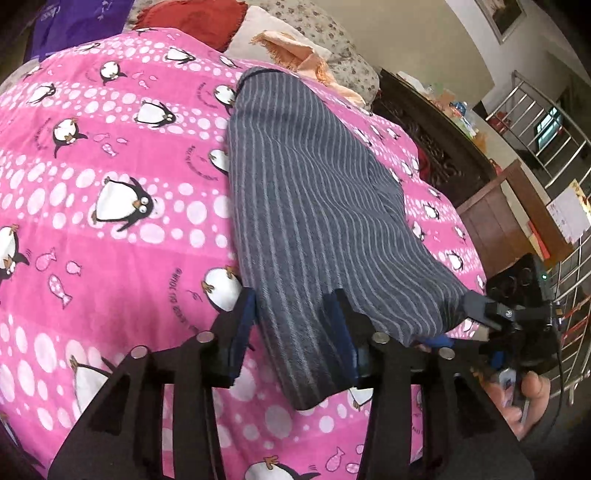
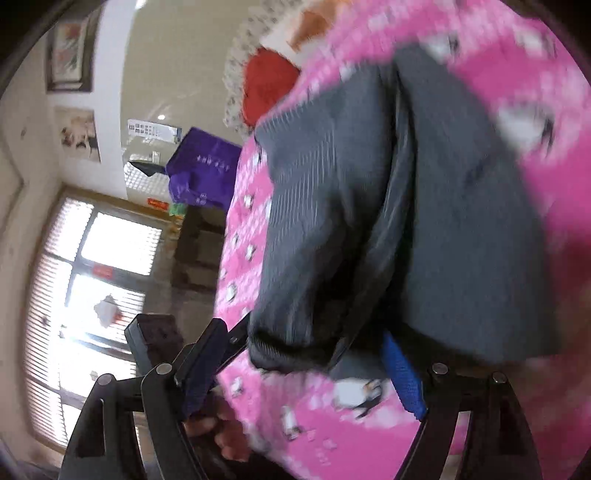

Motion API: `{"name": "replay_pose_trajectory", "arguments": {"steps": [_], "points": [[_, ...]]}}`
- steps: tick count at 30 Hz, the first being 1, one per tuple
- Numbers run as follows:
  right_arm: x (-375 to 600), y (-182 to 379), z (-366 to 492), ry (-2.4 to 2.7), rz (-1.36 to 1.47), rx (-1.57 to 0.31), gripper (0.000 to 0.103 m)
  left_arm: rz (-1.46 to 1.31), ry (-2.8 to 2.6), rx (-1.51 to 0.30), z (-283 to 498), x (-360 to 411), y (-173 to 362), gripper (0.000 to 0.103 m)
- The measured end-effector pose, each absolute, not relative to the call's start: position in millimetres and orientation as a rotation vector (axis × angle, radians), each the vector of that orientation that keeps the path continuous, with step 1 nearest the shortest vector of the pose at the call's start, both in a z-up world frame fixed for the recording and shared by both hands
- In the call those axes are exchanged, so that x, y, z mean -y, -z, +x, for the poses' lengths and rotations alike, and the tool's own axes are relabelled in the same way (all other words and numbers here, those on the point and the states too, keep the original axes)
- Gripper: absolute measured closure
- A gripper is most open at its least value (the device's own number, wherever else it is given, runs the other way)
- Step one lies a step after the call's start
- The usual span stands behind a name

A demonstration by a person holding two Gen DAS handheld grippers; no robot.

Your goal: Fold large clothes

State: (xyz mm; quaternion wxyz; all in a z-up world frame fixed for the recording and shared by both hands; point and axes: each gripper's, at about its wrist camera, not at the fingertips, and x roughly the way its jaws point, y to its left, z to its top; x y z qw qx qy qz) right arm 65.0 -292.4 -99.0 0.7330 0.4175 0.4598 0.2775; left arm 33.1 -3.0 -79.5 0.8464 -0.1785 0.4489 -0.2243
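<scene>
both grippers, left gripper and right gripper, spread around striped garment; blanket writing unreadable.

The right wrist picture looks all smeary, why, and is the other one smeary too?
Right wrist view: motion blur smears the striped garment and the penguin blanket, and the window glares white. Left wrist view: sharp, evenly lit, only bent by the fisheye.

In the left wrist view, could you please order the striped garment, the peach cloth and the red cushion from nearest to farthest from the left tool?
1. Striped garment: lying between the left tool's fingers.
2. Peach cloth: beyond the garment's far end.
3. Red cushion: farthest, top left.
</scene>
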Motion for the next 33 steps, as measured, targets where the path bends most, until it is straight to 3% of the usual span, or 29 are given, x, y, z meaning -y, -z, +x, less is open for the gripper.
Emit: {"name": "replay_pose_trajectory", "arguments": {"steps": [1,2,3,6,11,15,19,22,25,28,33], "points": [[288.2,100.8,65.7,-0.601,0.926,-1.002,0.025,-0.364,0.474,-0.945,29.8,6.3,77.2,0.059],[283.7,98.8,69.2,-0.571,0.902,-0.971,0.041,-0.362,0.471,-0.948,30.7,9.0,77.7,0.059],[281.9,95.7,71.9,-0.549,0.867,-0.941,0.065,-0.365,0.471,-0.951,30.6,8.8,77.4,0.058],[278.8,86.4,82.9,-0.523,0.764,-0.907,0.084,-0.412,0.493,-0.965,35.6,1.7,66.6,0.059],[307.2,25.3,70.5,-0.557,0.645,-0.754,0.086,-0.443,0.509,-0.835,35.0,-3.8,18.9,0.059],[344.3,47.4,65.1,-0.516,0.71,-0.805,0.086,-0.419,0.589,-0.83,39.2,28.1,7.7,0.059],[368.3,116.3,58.3,-0.437,0.843,-0.936,0.083,-0.307,0.615,-0.829,37.4,65.8,13.6,0.059],[378.5,133.0,55.6,-0.471,0.945,-0.922,0.082,-0.209,0.642,-0.812,32.2,84.4,17.4,0.059],[378.0,131.6,54.2,-0.479,0.927,-0.922,0.079,-0.095,0.707,-0.804,26.7,95.0,29.7,0.061],[385.7,120.6,48.8,-0.446,0.897,-0.935,0.074,-0.019,0.677,-0.906,29.2,95.8,65.4,0.063],[368.6,59.0,28.6,-0.355,0.629,-0.896,0.073,-0.051,0.666,-0.883,29.7,85.9,74.2,0.063]]}}
